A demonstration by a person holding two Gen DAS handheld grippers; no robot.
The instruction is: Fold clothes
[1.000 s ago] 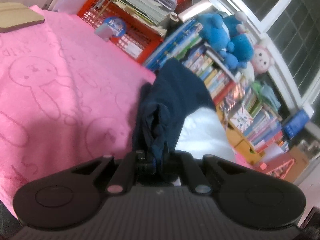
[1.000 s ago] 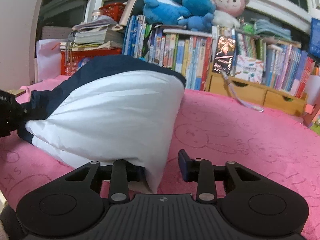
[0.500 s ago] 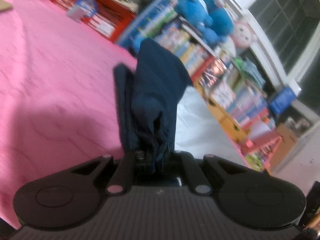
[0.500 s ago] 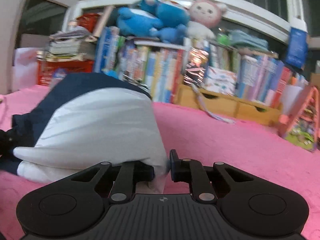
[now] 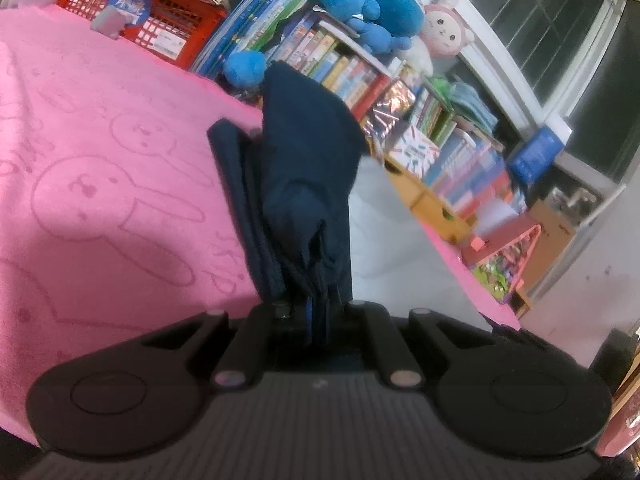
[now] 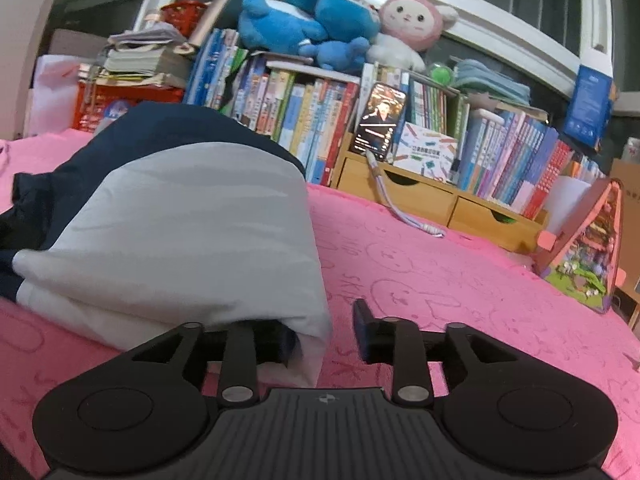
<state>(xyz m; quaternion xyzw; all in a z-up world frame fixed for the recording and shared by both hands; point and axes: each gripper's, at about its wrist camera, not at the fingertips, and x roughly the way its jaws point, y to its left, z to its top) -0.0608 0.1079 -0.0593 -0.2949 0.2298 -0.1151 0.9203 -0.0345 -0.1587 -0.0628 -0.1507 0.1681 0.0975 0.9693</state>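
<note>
Soft, light garment (image 6: pixel 192 216) draped across the pink table (image 6: pixel 440 280).
Left tool (image 5: pixel 316 312) pinches its navy edge, a sound hold; right tool (image 6: pixel 324 336) is opening, the white corner between its fingers unpressed.

the garment (image 6: pixel 192 216) drapes over and hides the right tool's (image 6: pixel 320 332) left finger.

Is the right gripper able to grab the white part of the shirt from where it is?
Probably yes. The right gripper has its jaws opening, and the shirt's white corner already lies between them on the pink blanket, with nothing in the way.
</note>
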